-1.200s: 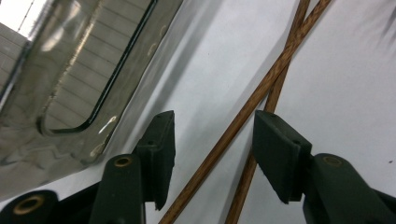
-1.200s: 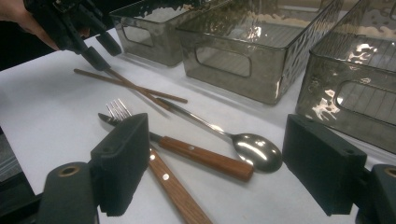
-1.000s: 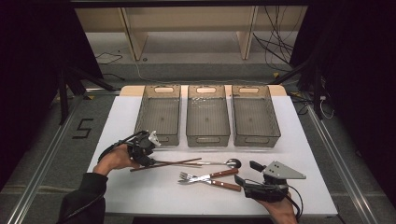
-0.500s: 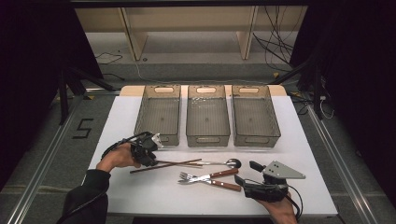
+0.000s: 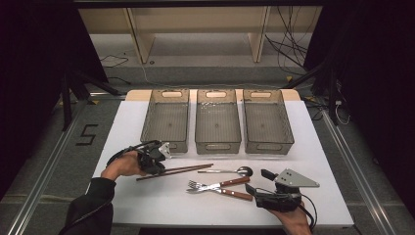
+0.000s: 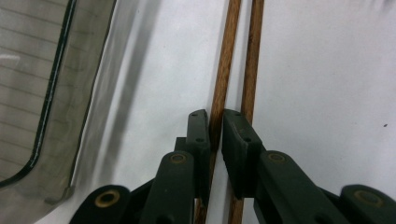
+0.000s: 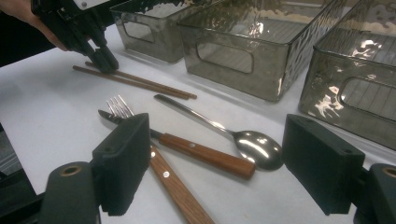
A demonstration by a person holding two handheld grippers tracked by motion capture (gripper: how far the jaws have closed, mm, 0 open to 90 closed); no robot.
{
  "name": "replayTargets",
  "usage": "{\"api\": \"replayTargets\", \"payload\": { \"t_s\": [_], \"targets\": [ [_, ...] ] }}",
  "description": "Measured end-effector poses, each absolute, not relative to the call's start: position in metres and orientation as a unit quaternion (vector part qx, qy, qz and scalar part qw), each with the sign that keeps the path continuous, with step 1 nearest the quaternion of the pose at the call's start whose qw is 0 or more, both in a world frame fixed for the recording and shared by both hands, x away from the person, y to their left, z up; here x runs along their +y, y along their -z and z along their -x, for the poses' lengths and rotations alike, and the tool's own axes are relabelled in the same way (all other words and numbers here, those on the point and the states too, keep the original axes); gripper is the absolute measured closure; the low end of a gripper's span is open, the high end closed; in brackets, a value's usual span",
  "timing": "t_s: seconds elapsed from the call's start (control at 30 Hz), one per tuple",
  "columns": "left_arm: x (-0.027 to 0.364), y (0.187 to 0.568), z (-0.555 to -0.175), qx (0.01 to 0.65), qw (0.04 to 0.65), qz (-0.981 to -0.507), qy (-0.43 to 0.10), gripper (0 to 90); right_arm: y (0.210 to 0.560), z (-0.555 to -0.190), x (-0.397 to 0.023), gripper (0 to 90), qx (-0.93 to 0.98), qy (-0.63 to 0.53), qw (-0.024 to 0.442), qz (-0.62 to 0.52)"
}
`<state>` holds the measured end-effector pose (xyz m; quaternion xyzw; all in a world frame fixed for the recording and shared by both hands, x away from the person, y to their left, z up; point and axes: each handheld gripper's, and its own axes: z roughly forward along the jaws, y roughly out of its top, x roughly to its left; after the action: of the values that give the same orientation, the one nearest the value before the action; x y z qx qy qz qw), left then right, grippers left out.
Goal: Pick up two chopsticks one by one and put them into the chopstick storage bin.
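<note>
Two brown chopsticks (image 5: 181,170) lie side by side on the white table (image 5: 147,200), left of centre. My left gripper (image 5: 155,166) is at their left end. Its jaws have just been closing, and the left gripper (image 6: 214,126) is now shut on one chopstick (image 6: 226,60). The other chopstick (image 6: 254,56) runs past outside the right jaw. My right gripper (image 5: 258,180) rests at the front right. In its own view the right gripper (image 7: 222,144) is wide open above a wooden-handled fork (image 7: 116,106), a knife (image 7: 205,156) and a steel spoon (image 7: 254,147).
Three smoky clear bins (image 5: 165,120), (image 5: 217,122), (image 5: 266,122) stand in a row behind the cutlery, all empty. The left bin's corner (image 6: 42,93) is close beside my left gripper. The fork (image 5: 195,185) and spoon (image 5: 230,171) lie between the two hands.
The left gripper's jaws have narrowed onto the chopstick at its left end. Neither hand has shifted, and the cutlery lies as before.
</note>
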<state>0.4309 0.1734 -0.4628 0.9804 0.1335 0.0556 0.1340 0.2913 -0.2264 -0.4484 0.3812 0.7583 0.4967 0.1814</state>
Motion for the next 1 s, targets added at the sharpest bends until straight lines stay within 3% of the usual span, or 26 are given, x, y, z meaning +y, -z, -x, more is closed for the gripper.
{"api": "replayTargets", "payload": {
  "t_s": [0.57, 1.0],
  "targets": [
    [0.173, 0.460, -0.428, 0.122, 0.136, -0.981, -0.068, 84.1, 0.448, -0.292, -0.227, 25.2, 0.759, -0.496, 0.180, -0.382],
    [0.168, 0.436, -0.416, 0.107, 0.142, -0.980, -0.086, 84.2, 0.448, -0.292, -0.227, 25.2, 0.758, -0.497, 0.179, -0.382]
  ]
}}
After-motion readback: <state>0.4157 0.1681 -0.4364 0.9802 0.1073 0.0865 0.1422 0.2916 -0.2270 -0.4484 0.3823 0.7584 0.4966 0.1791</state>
